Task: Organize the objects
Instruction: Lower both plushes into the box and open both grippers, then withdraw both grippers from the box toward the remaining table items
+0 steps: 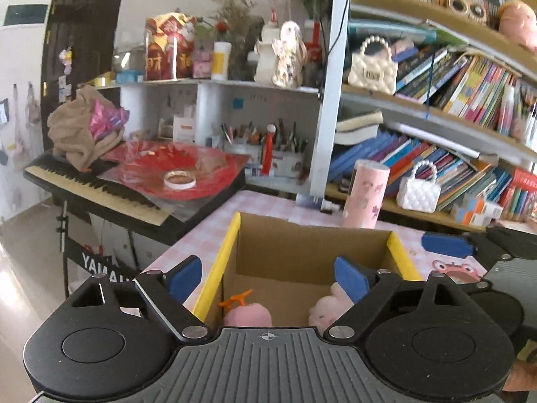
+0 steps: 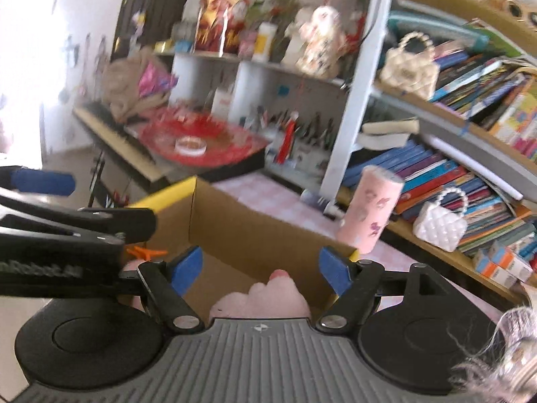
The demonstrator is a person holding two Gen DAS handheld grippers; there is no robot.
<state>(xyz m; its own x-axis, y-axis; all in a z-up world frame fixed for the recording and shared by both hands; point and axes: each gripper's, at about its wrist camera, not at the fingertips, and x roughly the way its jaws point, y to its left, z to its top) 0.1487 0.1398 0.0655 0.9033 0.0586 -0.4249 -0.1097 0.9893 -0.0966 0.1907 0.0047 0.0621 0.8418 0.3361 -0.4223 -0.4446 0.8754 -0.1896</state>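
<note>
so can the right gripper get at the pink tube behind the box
Probably yes. The right gripper is open and empty, and the pink tube stands upright on the table past the box. It would have to pass over the box's far wall.

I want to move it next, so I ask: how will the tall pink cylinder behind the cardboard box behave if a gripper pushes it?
The pink cylinder stands upright and tall, so it probably tips if pushed high. Once down, its round side would likely roll on the table.
</note>
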